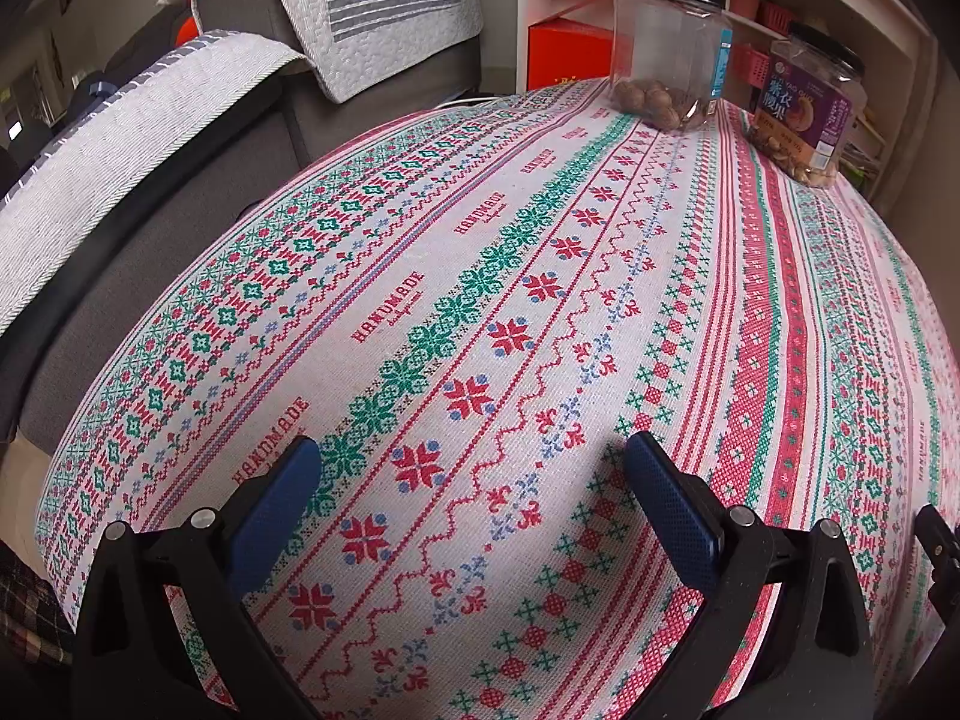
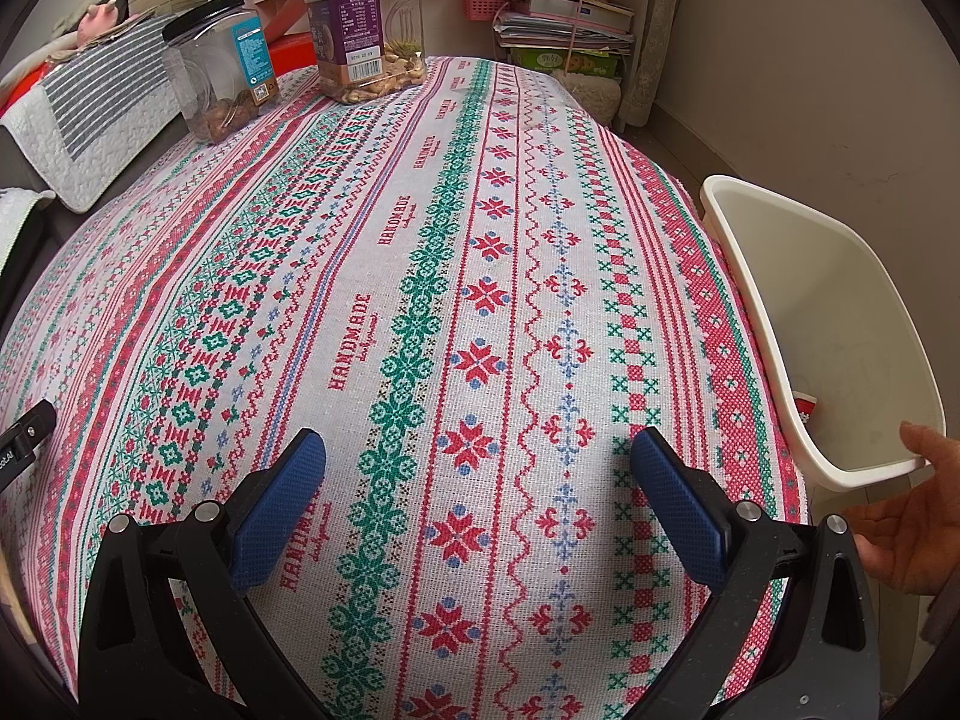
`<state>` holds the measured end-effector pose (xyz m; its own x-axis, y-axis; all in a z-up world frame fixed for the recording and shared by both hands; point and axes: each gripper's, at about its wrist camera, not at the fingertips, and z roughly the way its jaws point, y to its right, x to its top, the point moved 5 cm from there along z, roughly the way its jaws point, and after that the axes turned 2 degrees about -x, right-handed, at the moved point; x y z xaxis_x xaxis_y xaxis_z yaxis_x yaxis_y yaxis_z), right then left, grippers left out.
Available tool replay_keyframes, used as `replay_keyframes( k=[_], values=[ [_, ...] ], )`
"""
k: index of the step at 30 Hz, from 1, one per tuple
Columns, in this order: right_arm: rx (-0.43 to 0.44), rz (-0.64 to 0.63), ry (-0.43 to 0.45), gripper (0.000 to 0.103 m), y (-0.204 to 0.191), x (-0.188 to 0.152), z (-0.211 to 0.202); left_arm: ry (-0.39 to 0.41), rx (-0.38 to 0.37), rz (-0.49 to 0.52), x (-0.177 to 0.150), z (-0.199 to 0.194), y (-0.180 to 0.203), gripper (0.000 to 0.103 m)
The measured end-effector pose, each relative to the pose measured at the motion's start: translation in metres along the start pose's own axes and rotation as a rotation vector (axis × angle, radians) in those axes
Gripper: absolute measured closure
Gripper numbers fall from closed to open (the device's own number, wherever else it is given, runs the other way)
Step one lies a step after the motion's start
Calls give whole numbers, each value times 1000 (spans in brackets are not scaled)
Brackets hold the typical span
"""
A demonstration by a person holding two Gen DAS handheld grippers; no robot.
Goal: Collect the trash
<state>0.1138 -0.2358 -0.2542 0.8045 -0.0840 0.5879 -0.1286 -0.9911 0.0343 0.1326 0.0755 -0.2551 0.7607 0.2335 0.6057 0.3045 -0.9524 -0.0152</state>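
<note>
Where two jars (image 2: 228, 66) (image 2: 366, 18) stand, both tongs (image 1: 471, 468) (image 2: 477, 462) agape.

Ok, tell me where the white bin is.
Right wrist view only: the white bin stands off the table's right edge, a hand holding its near rim.

Patterned tablecloth (image 2: 420, 276) covered the table. Two black-lidded clear jars stood at the far end: nut jar (image 2: 219, 69) with blue label, purple-label jar (image 2: 363, 21) beside it. Grey sofa (image 1: 198, 180) with quilted covers left, shelves (image 2: 564, 12) behind.
</note>
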Motion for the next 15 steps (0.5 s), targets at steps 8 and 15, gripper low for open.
replay_keyframes(
  k=[8,15],
  values=[
    [0,0,0,5,0,0,0,-4,7,-14,5,3,0,5],
    [0,0,0,5,0,0,0,-51,81,-97,17,5,-23,6]
  ],
)
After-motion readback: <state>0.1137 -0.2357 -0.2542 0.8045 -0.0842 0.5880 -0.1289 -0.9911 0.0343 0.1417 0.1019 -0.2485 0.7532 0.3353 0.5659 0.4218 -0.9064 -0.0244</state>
